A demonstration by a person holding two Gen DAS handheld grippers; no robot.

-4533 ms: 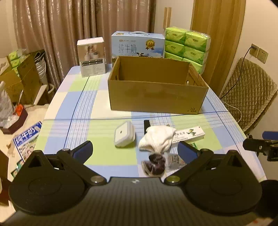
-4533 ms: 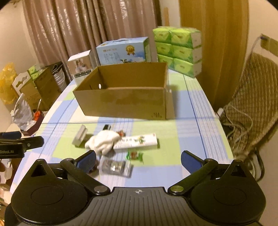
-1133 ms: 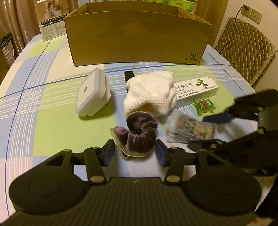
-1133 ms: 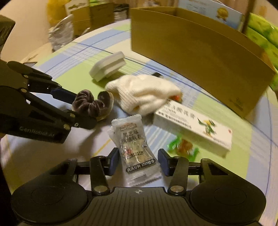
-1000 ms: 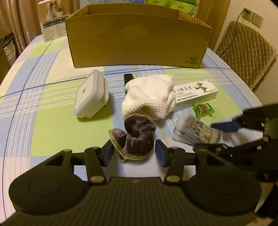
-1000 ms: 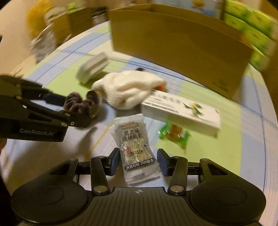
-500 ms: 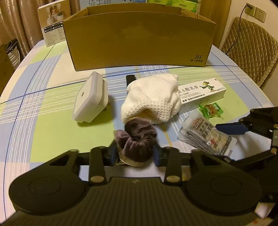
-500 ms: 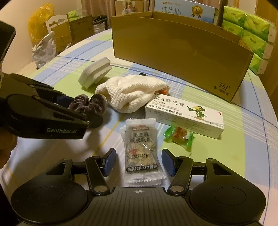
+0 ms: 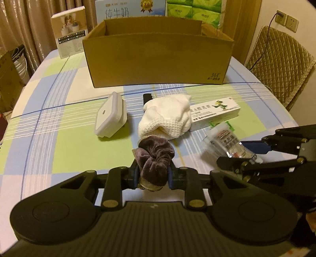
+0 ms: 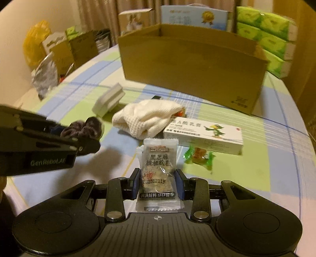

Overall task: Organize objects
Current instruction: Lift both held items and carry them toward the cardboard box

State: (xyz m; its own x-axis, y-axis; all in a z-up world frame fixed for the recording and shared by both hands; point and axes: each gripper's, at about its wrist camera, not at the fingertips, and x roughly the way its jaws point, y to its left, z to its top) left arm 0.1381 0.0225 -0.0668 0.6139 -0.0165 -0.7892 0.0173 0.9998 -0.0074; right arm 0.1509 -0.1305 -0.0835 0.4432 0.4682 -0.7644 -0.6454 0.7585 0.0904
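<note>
My left gripper [image 9: 152, 175] is shut on a purple velvet scrunchie [image 9: 155, 156], held just above the checked tablecloth. In the right wrist view the jaws of my right gripper [image 10: 158, 178] are closing, and their pads press on a clear snack packet [image 10: 159, 160] that stands up between them. An open cardboard box [image 9: 158, 59] stands behind them in the middle of the table. On the cloth between the box and the grippers lie a white knitted cloth [image 9: 165, 116], a white square container [image 9: 110, 116], a long ointment box [image 9: 215, 112] and a green-wrapped candy [image 10: 199, 156].
A small black object [image 9: 147, 97] peeks out behind the knitted cloth. A milk carton [image 9: 130, 9], green tissue packs [image 9: 195, 9] and a small printed box [image 9: 70, 33] stand behind the cardboard box. A quilted chair [image 9: 276, 65] is at the table's right edge.
The left jaws closed onto the scrunchie and raised it. The right jaws widened, then closed on the snack packet and lifted it. Both grippers rose a little above the table.
</note>
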